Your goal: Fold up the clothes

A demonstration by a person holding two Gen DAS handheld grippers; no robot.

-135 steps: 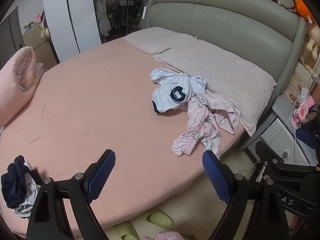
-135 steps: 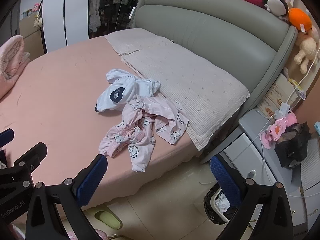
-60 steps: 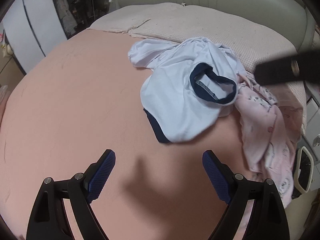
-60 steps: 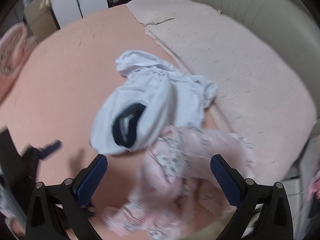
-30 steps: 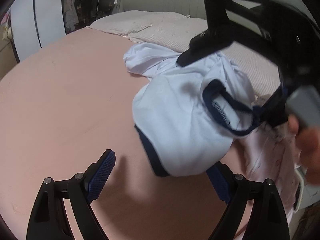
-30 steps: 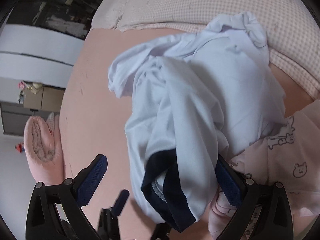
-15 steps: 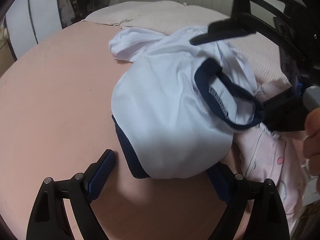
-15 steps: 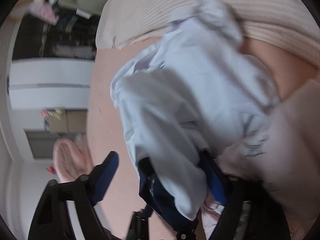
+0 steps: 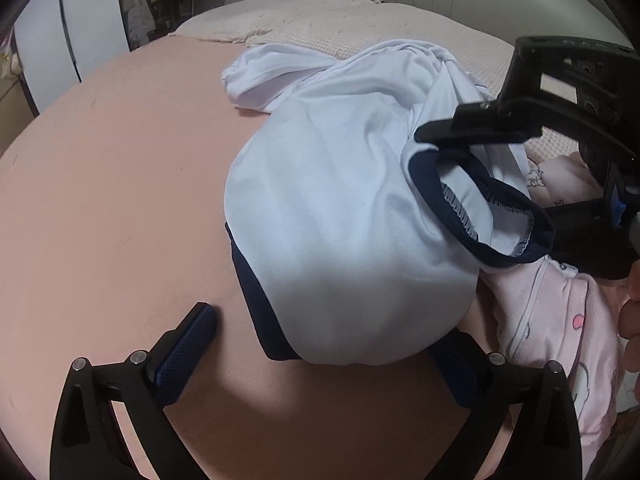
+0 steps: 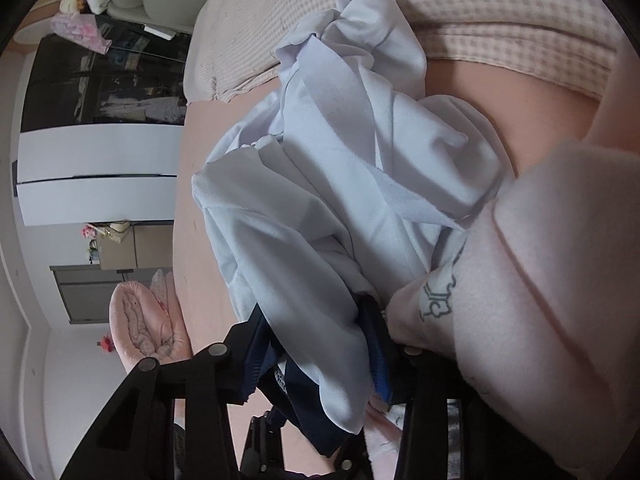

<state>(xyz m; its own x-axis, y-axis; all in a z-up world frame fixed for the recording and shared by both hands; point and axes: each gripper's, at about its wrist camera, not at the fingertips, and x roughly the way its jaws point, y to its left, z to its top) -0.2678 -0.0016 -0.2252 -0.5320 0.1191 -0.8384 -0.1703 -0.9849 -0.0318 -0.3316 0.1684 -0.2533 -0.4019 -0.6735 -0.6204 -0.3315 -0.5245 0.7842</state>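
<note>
White shirt (image 9: 348, 216) with navy trim is what we are working on; it lies crumpled on the pink bed sheet (image 9: 112, 184), its far folds just reaching the checked pillow (image 9: 360, 28) at the head of the bed. The navy neckband (image 9: 480, 204) stands open and is lifted a little off the heap. Our right gripper (image 10: 316, 344) has closed onto the cloth at that neckband: in its own view the two blue pads are drawn close together with navy trim and white fabric bunched between them, and in the left view its black frame (image 9: 560, 128) comes in from the right, one finger lying over the collar. Part of our hand (image 9: 630, 320) shows at the right edge of that view.

Our left gripper (image 9: 320, 352) rests low at the near hem of the shirt, jaws spread wide; the left pad (image 9: 184, 352) sits on bare sheet just beside the navy hem band (image 9: 256, 300), while the right pad is partly hidden under the bulging white cloth. Nothing is pinched between them.

Touching the shirt on the right lies a pink printed garment (image 9: 560, 312), crumpled, with cartoon figures on it. Across the bed, in the right view, a rolled pink quilt (image 10: 148, 328) sits at the far edge, and a white wardrobe (image 10: 100, 172) stands beyond it.
</note>
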